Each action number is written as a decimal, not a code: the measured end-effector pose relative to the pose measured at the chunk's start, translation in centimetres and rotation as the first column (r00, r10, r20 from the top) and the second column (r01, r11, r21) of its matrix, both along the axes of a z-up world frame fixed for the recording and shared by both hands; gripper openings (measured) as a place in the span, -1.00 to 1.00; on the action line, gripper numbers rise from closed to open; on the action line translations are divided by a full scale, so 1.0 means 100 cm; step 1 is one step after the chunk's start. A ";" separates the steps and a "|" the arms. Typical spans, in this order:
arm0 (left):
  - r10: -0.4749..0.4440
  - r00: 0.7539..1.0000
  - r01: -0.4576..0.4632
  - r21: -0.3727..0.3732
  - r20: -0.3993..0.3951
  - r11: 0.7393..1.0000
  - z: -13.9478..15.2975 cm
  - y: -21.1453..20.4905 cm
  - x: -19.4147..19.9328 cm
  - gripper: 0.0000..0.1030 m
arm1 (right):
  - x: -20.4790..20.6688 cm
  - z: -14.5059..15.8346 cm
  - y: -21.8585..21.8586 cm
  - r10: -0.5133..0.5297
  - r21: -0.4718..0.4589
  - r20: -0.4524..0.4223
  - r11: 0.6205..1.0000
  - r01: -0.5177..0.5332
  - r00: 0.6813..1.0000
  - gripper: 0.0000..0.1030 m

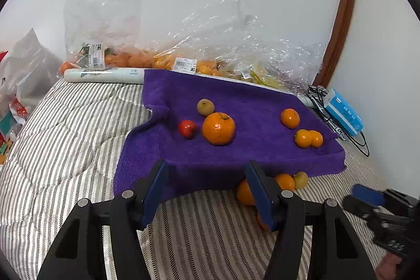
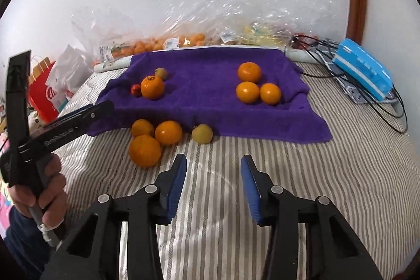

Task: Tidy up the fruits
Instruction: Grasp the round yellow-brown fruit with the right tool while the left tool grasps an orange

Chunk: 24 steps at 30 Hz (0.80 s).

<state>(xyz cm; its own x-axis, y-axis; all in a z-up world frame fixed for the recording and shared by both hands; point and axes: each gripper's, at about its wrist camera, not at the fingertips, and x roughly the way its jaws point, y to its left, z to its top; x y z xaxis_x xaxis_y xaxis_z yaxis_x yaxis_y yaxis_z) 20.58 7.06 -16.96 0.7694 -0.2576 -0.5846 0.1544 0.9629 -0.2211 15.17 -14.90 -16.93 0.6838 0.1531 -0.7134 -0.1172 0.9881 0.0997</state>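
Blue-padded fingers of the right gripper (image 2: 214, 188) are standing apart at the bottom centre of the right wrist frame, holding nothing, with only the striped bedcover (image 2: 341, 175) showing between them. Just above and to their left, three oranges (image 2: 145, 151) and one yellow-green fruit (image 2: 202, 133) are lying on the bedcover, along the near edge of the purple towel (image 2: 204, 85).

On the towel's left part a large orange (image 2: 152, 87), a small red fruit (image 2: 135, 90) and a greenish fruit (image 2: 161, 73) are sitting together, touching or nearly so. On its right part three more oranges (image 2: 256, 87) are clustering.

At the left of that frame a hand (image 2: 44, 196) is gripping the left gripper (image 1: 207, 188). In the left wrist frame its fingers are likewise standing apart and empty, pointing at the towel's near edge, with an orange partly hidden behind the right finger.

Behind the towel, clear plastic bags (image 2: 210, 17) holding more fruit are lying along the wall. A blue box (image 2: 363, 68) and black cables (image 2: 388, 106) are sitting at the upper right.
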 end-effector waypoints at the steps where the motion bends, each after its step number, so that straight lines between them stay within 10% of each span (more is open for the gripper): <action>1: -0.003 1.000 0.003 -0.004 0.001 1.000 0.000 0.000 0.000 0.15 | 0.004 -0.003 0.002 0.011 -0.002 0.001 1.000 -0.011 1.000 -0.22; 24: 0.019 0.999 -0.020 -0.031 -0.026 0.999 -0.003 0.005 0.008 0.15 | 0.070 -0.042 0.034 0.078 -0.087 -0.068 0.993 -0.084 0.995 -0.44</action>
